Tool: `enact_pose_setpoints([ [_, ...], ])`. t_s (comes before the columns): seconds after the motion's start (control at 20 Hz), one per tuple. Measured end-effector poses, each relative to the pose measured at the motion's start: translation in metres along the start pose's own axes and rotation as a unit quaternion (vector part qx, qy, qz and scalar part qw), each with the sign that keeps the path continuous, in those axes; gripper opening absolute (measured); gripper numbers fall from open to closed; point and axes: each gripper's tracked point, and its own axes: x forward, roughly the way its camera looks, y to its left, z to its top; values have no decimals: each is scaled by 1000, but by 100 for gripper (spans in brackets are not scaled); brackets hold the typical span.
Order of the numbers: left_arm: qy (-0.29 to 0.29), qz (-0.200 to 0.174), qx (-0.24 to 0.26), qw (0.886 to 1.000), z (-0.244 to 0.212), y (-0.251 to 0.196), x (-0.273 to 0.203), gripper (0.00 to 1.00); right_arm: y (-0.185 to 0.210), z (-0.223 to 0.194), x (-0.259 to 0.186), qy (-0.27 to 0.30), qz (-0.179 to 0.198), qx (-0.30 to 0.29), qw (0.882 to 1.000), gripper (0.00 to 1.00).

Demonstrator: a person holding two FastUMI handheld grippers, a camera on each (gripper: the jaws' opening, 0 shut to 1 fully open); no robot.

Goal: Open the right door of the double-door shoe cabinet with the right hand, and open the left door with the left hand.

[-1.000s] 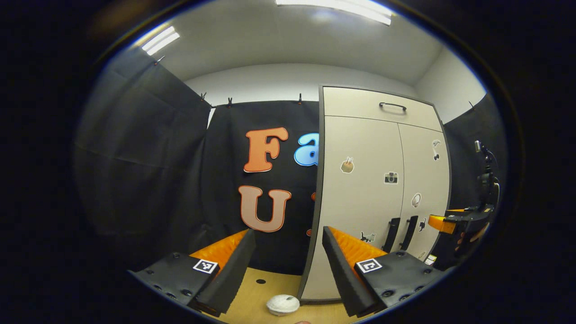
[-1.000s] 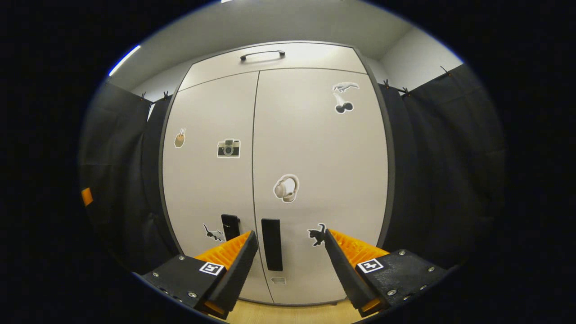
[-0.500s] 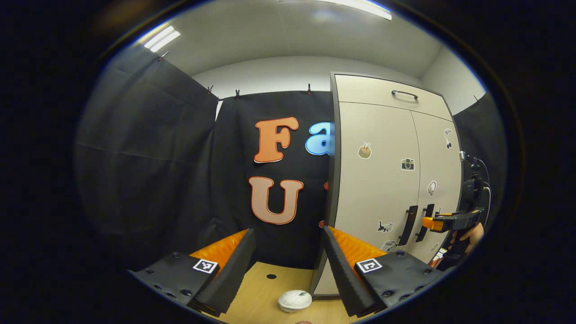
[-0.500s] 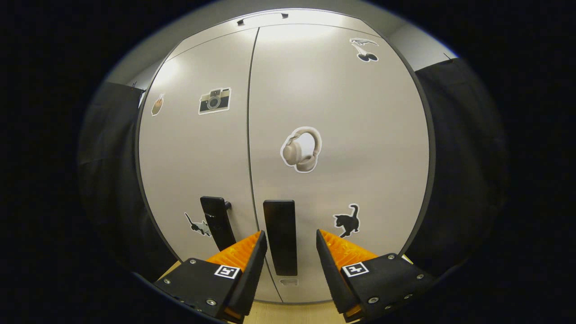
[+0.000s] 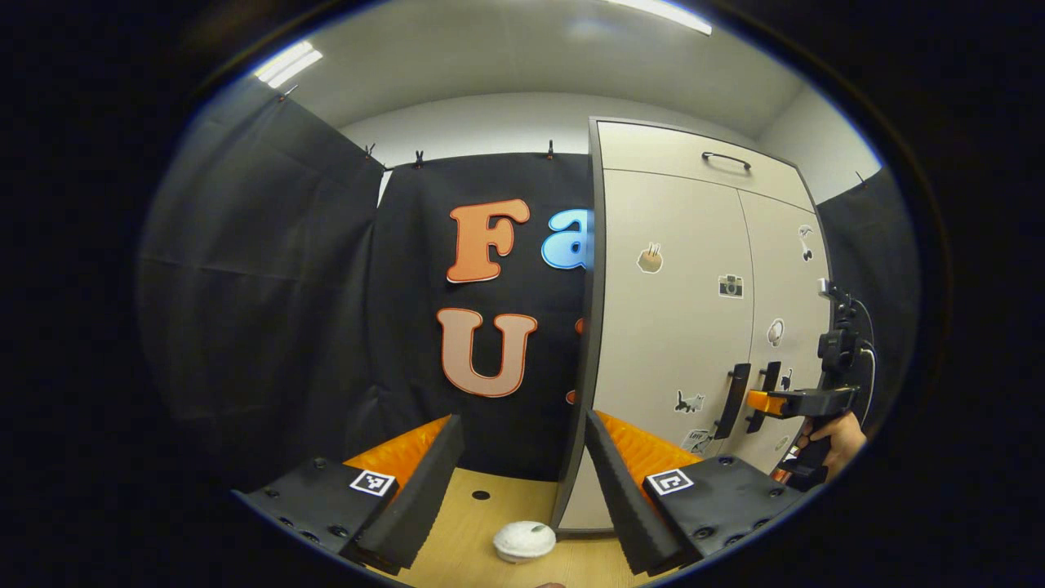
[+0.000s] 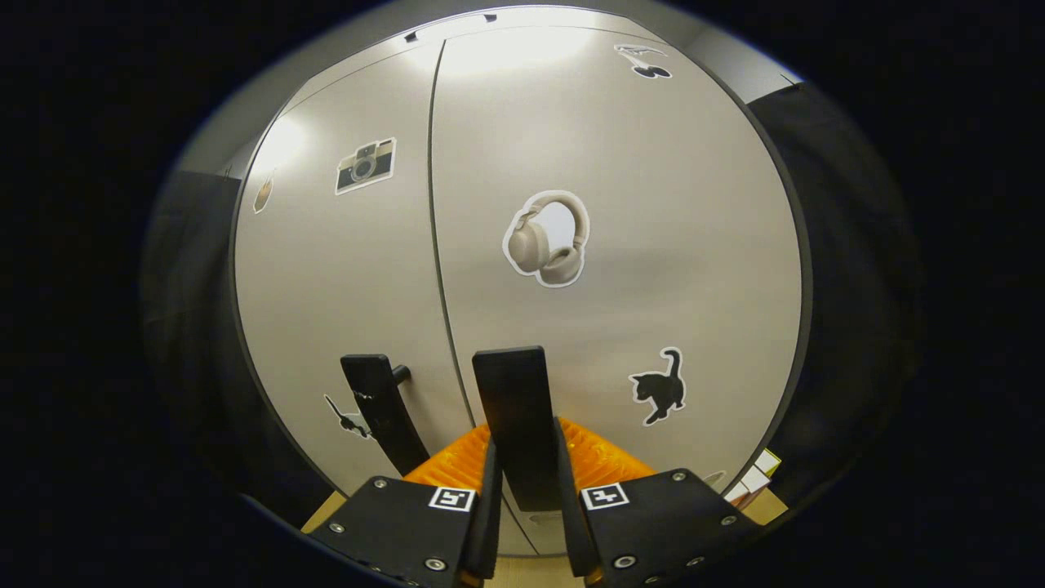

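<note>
The pale double-door shoe cabinet (image 5: 669, 327) stands with both doors closed. In the right gripper view, the right door (image 6: 653, 245) carries a black vertical handle (image 6: 510, 392), and my right gripper (image 6: 522, 482) is shut on its lower part, one finger on each side. The left door's black handle (image 6: 380, 400) stands free just to the left. My left gripper (image 5: 522, 425) hangs open with nothing in it, left of the cabinet's side edge. In the left gripper view the right gripper (image 5: 796, 402) and the hand (image 5: 833, 433) holding it show at the two handles (image 5: 737, 388).
A white round object (image 5: 523, 541) lies on the wooden floor (image 5: 457, 555) near the cabinet's front left corner. A top compartment with a dark handle (image 5: 725, 159) sits above the doors. Black cloth walls close in on the left and right.
My right gripper moved in toward the cabinet and closed its fingers on the right door's handle. The left gripper shifted only slightly and stayed open.
</note>
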Motion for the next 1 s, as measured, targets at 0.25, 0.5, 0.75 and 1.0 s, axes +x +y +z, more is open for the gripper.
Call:
enact_pose_setpoints([
  [0.25,7,-8,-5,1000,-5,-13,-4,96,1,-1,-7,9,11,6,1000,19],
  [0.5,22,-10,3,1000,-11,-30,-9,96,-4,-5,-33,13,38,10,999,19],
  [0.75,29,-30,11,999,-12,-68,-15,96,-6,-5,-52,16,72,6,997,19],
  [1.0,47,-51,19,997,-21,-105,-22,96,-11,-6,-68,13,92,2,996,19],
])
